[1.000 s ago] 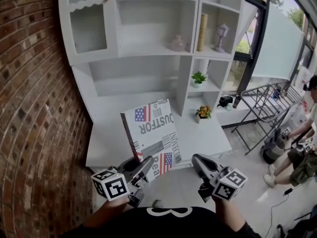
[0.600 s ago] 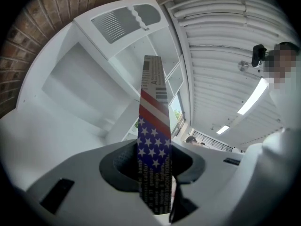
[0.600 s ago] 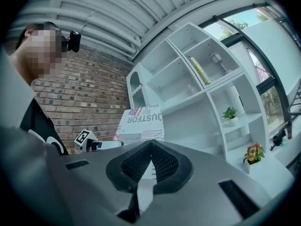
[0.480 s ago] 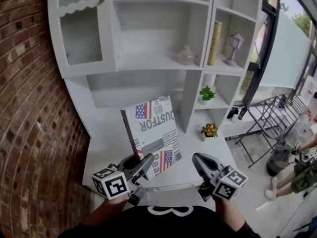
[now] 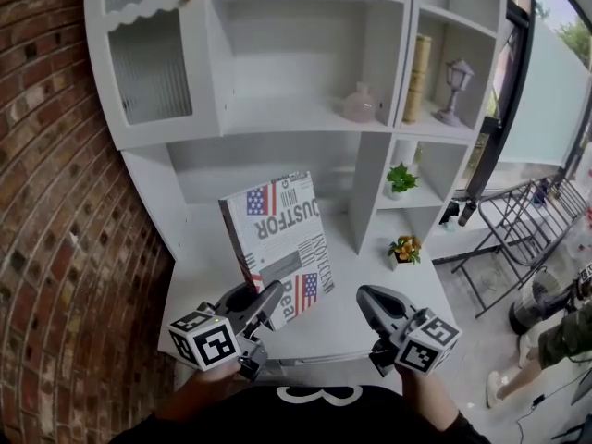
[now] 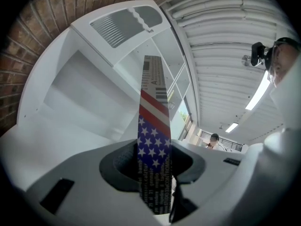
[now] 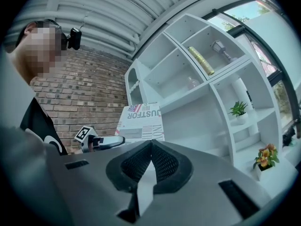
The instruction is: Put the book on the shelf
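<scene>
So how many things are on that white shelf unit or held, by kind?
Books: 2 (flag-printed book in the left gripper, gold book shelved)
Potted plants: 2 (green plant, flowering plant)
Pink vase: 1
Lantern: 1
Total: 6

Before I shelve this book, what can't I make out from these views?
- Head view: the book's lower corner, covered by the left claw.
- Head view: cabinet contents, blurred by the ribbed door.
- Head view: the shelf unit's top, cut by the upper edge.
</scene>
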Action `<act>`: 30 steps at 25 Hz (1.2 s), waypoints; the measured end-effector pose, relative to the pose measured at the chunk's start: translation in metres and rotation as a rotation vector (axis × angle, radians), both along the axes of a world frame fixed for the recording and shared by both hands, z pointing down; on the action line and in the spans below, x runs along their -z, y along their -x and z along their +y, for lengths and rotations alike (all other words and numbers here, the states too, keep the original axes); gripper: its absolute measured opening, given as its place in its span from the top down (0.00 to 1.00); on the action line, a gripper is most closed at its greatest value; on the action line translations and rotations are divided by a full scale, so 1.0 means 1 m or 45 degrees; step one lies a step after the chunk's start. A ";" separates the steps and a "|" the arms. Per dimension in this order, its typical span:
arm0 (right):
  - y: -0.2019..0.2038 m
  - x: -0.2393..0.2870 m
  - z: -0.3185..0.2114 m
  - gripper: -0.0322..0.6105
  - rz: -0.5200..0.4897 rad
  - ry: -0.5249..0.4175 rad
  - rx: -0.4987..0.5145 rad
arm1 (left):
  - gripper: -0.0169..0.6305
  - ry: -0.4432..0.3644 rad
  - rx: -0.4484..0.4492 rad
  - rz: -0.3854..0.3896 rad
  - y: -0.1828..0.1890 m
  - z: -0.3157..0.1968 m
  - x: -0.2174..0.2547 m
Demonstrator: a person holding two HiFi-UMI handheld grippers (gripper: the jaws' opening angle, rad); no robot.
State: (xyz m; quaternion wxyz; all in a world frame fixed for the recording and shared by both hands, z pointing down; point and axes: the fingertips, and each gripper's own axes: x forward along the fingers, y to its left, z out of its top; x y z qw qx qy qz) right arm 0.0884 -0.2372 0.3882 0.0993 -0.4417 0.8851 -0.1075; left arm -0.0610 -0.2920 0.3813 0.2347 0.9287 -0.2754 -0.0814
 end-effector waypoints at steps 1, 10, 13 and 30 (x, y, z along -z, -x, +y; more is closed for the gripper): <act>0.001 -0.001 -0.001 0.94 0.006 0.003 0.012 | 0.74 -0.002 0.013 -0.003 0.000 -0.002 0.001; -0.005 0.007 -0.027 0.94 0.052 -0.021 0.115 | 0.74 -0.087 0.124 -0.020 -0.010 -0.025 0.027; -0.014 0.011 -0.042 0.94 0.047 -0.024 0.139 | 0.74 -0.107 0.160 -0.023 -0.015 -0.032 0.035; -0.026 0.035 -0.098 0.94 0.058 -0.067 0.300 | 0.74 -0.342 0.379 -0.043 -0.011 -0.071 0.124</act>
